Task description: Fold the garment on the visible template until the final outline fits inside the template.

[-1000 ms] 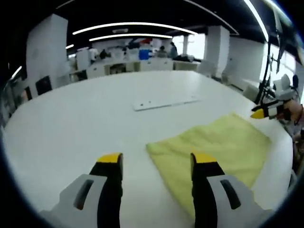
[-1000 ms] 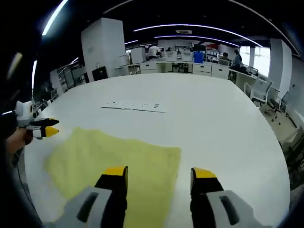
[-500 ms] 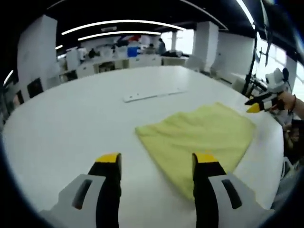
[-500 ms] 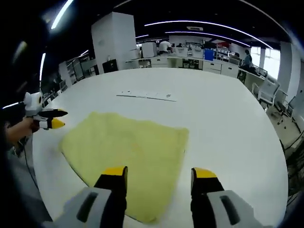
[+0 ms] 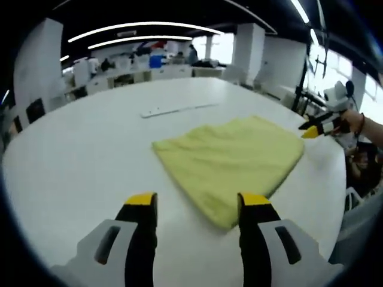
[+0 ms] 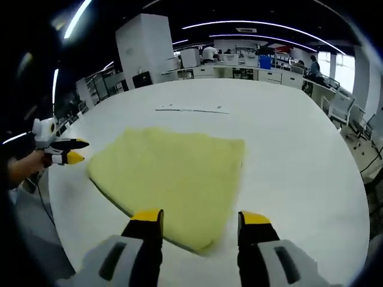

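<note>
A folded pale yellow cloth (image 5: 230, 159) lies flat on the white table (image 5: 90, 149). In the left gripper view my left gripper (image 5: 192, 206) stands open above the table, short of the cloth's near corner, with nothing between its fingers. The right gripper (image 5: 314, 127) comes in from the right, held by a hand, at the cloth's far right corner. In the right gripper view the cloth (image 6: 170, 176) spreads ahead of my right gripper (image 6: 200, 220), which is open and empty over its near edge. The left gripper (image 6: 64, 152) shows at the left, beside the cloth's left corner.
A thin white strip with small marks (image 5: 176, 109) (image 6: 192, 109) lies on the table beyond the cloth. Desks, chairs and people stand in the office behind. The table's rounded edge (image 6: 57, 209) runs close to the cloth on the near side.
Both views have pulled back and risen, so the whole cloth now lies ahead of the jaws. The cloth has not moved. Both grippers stayed open.
</note>
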### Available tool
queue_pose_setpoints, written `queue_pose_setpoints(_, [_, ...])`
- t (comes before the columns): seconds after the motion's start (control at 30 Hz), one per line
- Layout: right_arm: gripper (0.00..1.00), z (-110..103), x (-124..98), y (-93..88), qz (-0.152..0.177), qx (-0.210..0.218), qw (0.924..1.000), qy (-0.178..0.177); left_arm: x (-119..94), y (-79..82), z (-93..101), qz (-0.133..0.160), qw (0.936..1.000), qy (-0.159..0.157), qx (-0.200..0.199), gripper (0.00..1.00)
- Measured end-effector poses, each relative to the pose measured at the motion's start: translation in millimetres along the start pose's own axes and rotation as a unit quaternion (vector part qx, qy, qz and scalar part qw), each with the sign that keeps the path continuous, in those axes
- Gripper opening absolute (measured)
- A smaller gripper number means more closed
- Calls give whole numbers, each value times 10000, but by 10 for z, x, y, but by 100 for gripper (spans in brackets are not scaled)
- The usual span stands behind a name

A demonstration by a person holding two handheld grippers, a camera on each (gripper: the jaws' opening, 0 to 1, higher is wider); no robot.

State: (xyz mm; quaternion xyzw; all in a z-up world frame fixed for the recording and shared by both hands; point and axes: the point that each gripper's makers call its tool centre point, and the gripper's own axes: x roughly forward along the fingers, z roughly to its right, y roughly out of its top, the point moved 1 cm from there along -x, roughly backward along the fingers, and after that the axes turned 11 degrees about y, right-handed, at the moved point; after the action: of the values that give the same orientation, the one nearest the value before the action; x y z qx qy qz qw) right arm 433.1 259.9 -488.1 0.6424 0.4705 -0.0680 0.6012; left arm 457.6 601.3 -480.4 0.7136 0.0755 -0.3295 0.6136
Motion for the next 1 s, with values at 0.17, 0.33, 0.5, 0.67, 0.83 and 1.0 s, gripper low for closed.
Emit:
queue_pose_setpoints(0.17, [39,-6,-26,-133,-64,71,10000,-6,-11,-140,43,-99,9998,15,-146,43])
queue_pose_setpoints(0.33, [28,19,-42,-282,-151,189,9997,-72,2,-271,92,-205,9993,67,-308,39])
queue_pose_setpoints(0.5, [23,62,-56,-398,-333,54,9992,-212,17,-351,123,-295,9979,107,-565,34])
queue_pose_setpoints(0.67, [15,71,-69,-407,-303,21,9992,-244,32,-371,117,-294,9972,161,-663,29])
queue_pose_setpoints(0.83, [8,94,-45,-417,-257,13,9994,-251,54,-378,155,-292,9967,91,-749,23])
queue_pose_setpoints(1.0, [0,98,-32,-426,-197,17,9995,-231,77,-404,212,-348,9959,19,-839,16])
